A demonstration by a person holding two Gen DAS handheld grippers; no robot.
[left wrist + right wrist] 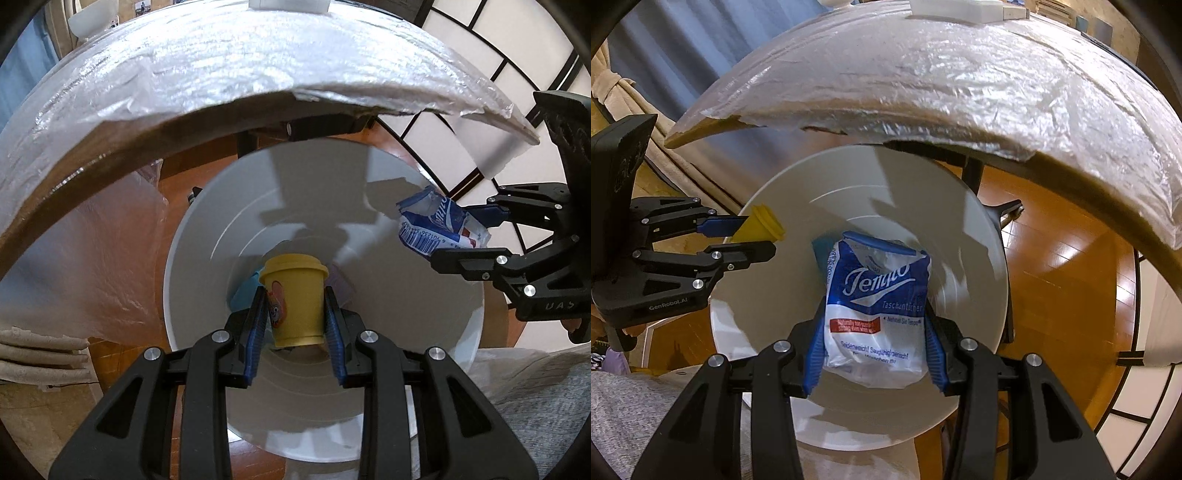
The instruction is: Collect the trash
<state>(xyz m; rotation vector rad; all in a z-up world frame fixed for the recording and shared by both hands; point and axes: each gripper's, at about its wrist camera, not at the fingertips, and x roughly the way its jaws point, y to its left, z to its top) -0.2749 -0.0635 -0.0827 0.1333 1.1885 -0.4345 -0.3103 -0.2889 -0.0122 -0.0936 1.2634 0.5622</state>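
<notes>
The left gripper (295, 314) is clamped on a small yellow cup (295, 301), holding it above the open white bin (192, 266). The right gripper (875, 325) grips a crumpled blue-and-white tissue packet (877, 310) over the same bin, below the edge of the plastic-covered tabletop (960, 92). Something blue (242, 295) lies at the bin's bottom.

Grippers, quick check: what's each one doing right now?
Left gripper: closed on the yellow cup, over the white bin.
Right gripper: closed on the Tempo tissue pack, over the same bin.
</notes>
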